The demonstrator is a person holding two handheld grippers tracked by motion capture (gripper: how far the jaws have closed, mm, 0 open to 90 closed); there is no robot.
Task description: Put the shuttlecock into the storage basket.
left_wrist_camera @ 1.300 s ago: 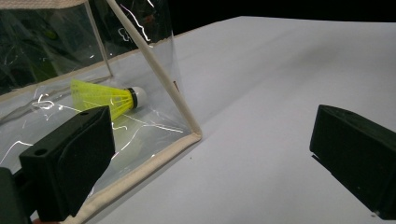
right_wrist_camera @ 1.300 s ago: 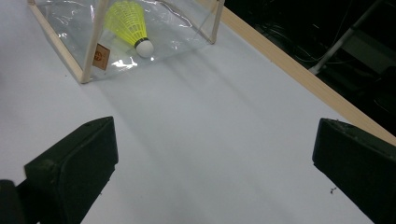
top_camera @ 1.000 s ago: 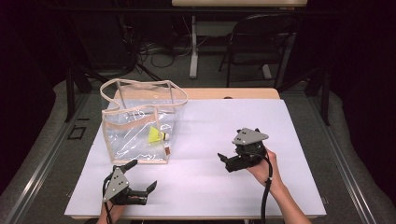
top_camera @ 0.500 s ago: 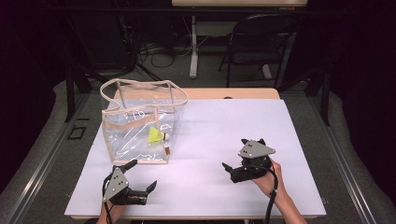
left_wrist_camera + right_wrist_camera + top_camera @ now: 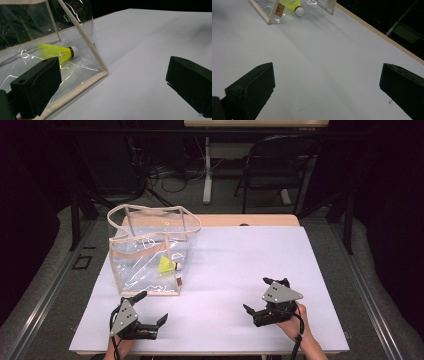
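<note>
Inside the clear bag (image 5: 150, 257) lies a yellow shuttlecock (image 5: 167, 265).

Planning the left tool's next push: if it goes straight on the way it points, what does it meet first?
Probably the clear bag: its cream-edged bottom corner lies just ahead of the left tool, slightly left of centre. The yellow shuttlecock sits behind that wall. Depth is unclear; it might just slip past on the bare table.

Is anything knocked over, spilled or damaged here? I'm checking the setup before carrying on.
Nothing stands out. The clear bag stands upright on the white table, with the yellow shuttlecock lying on its side inside it. The left gripper and right gripper are both open, holding nothing.
</note>
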